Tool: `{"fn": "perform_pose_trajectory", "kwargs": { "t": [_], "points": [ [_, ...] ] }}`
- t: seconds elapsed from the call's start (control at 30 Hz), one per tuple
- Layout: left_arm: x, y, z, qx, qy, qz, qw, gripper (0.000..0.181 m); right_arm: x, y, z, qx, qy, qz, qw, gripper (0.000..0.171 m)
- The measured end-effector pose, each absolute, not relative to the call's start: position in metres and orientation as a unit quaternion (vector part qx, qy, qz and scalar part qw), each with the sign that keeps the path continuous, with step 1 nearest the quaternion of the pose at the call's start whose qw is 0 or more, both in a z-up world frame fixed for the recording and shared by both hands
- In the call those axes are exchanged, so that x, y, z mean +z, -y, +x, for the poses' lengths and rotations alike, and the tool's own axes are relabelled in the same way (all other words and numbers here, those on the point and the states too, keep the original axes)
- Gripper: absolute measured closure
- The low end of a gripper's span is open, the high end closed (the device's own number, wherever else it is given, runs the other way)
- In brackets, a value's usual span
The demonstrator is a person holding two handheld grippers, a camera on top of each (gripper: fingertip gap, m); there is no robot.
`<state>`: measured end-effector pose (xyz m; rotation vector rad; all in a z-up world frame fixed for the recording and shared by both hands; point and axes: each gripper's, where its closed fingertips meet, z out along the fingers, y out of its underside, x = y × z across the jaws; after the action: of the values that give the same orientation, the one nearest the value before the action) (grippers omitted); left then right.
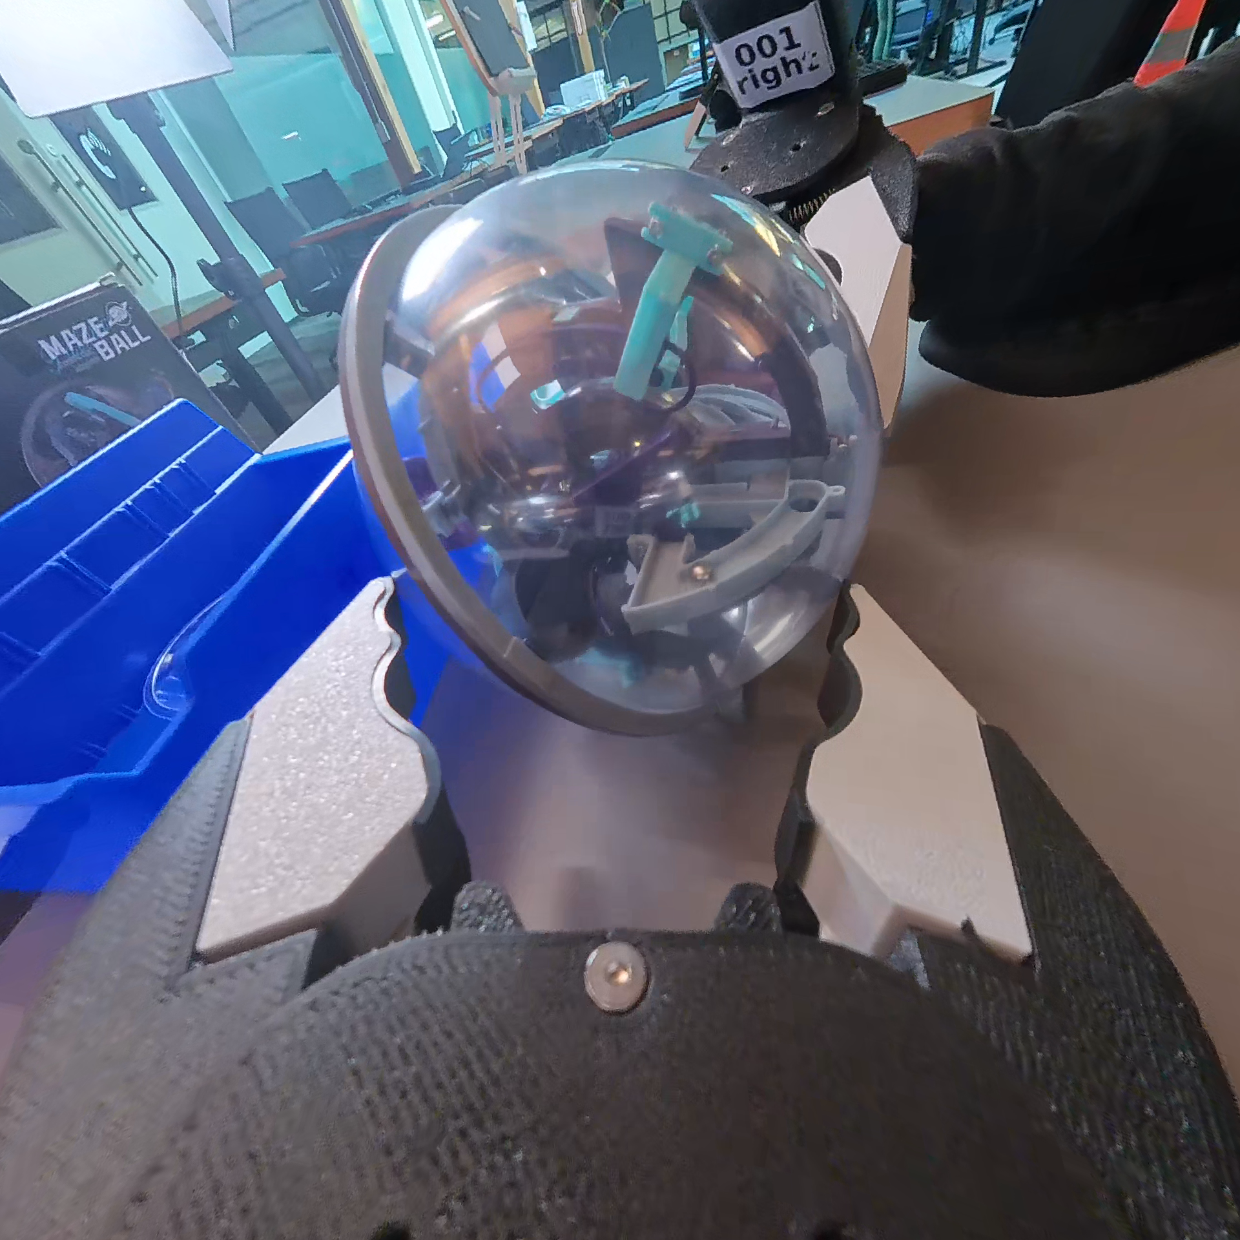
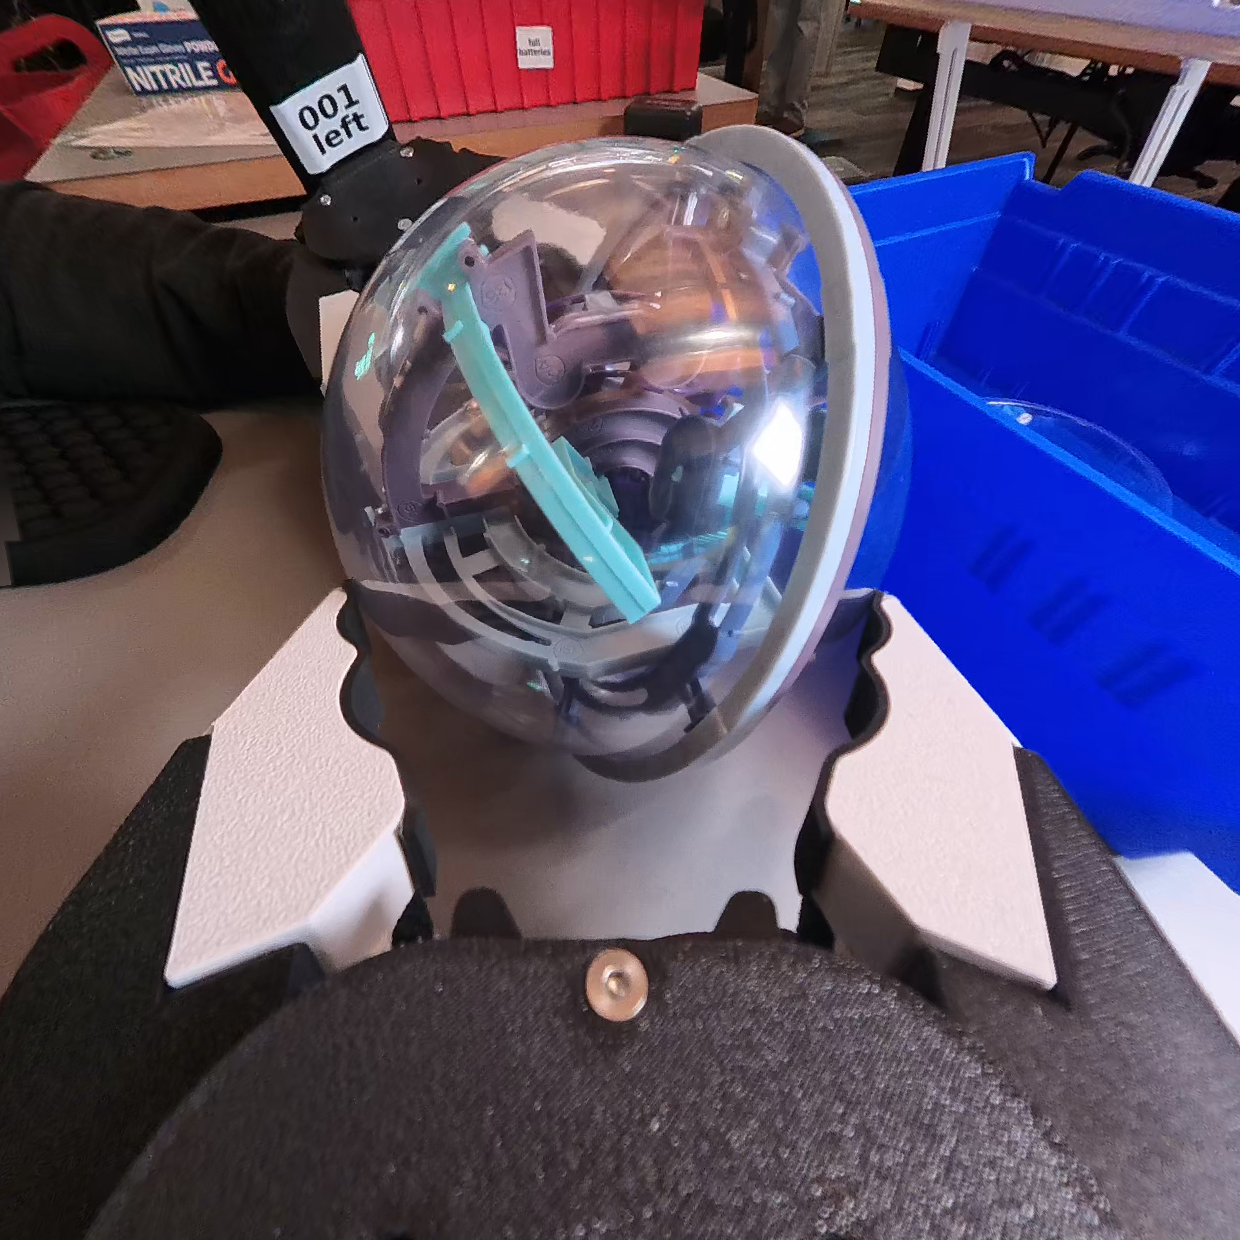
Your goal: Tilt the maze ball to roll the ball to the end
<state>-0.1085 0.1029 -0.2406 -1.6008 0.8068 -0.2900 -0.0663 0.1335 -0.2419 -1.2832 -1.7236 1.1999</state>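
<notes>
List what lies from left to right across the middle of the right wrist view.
Dark sleeve → maze ball → blue bin.

Left gripper [image 1: 614,661]: black, coarsely textured printed body, rounded hump nearest the camera, one silver screw [image 1: 615,975] sunk at its centre. White flat-faced fingers [image 1: 322,798] with wavy black inner edges. Right gripper [image 2: 610,661]: same build, same black grainy shell, silver screw [image 2: 616,985] at centre, white fingers [image 2: 295,798] scalloped in black along the inside. Farther off in each view, the other tool's black stem with a white printed label, small screws and a short spring. Black glove [image 1: 1073,228], black sleeve [image 2: 134,302].
</notes>
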Motion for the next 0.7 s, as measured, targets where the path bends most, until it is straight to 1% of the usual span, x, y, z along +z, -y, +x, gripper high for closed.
{"fn": "perform_pose_trajectory", "kwargs": {
  "t": [0.23, 0.37, 0.5, 0.7],
  "points": [
    [-0.245, -0.108, -0.115, -0.127, -0.347, -0.708, 0.602, 0.059, -0.237, -0.135, -0.075, 0.456, 0.648, -0.498, 0.352, 0.028],
    [-0.238, -0.108, -0.116, -0.129, -0.348, -0.701, 0.609, 0.059, -0.229, -0.135, -0.077, 0.464, 0.638, -0.495, 0.364, 0.028],
    [-0.204, -0.105, -0.118, -0.125, -0.353, -0.681, 0.629, 0.058, -0.197, -0.132, -0.081, 0.482, 0.625, -0.479, 0.384, 0.027],
    [-0.125, -0.094, -0.128, -0.103, -0.365, -0.665, 0.643, 0.059, -0.124, -0.123, -0.091, 0.504, 0.619, -0.453, 0.397, 0.027]
  ]
}}
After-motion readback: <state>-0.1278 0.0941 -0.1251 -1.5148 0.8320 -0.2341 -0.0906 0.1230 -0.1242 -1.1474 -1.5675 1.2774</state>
